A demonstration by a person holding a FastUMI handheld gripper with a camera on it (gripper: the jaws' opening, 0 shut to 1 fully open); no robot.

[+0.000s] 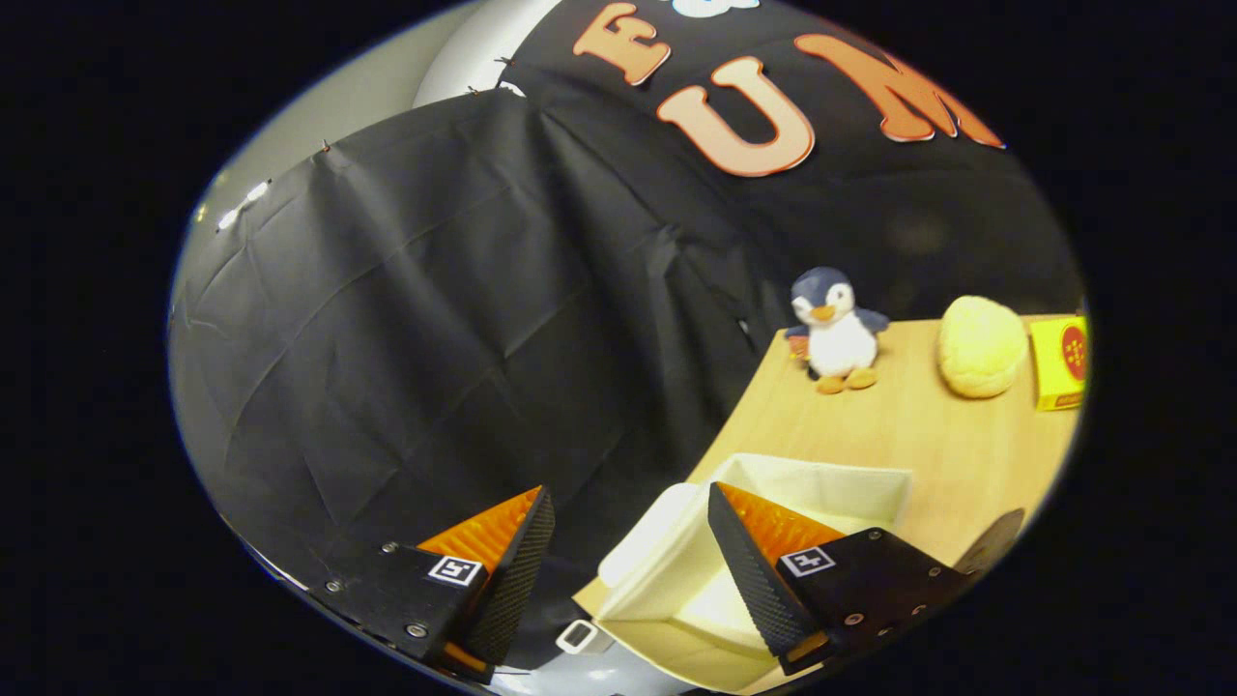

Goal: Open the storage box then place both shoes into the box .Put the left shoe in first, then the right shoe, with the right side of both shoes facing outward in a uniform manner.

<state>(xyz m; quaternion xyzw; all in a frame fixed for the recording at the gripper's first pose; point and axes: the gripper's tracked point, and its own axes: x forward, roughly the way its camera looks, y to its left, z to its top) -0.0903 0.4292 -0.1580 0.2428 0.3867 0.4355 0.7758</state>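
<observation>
With fingers apart, the gripper (628, 527) hovers over a boxy cream storage box (821, 488).

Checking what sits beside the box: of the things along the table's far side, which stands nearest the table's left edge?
The plush penguin, beside the black cloth; the yellow ball and yellow carton lie further right. The gripper is open.

The handheld two-finger gripper (628, 522) has wedge-shaped ribbed fingers (744, 570), parted, on black blocks with silver screws and square black-and-white markers, at 5 and 7 o'clock.

Parted claw (628, 503) over open storage box (821, 483)
</observation>
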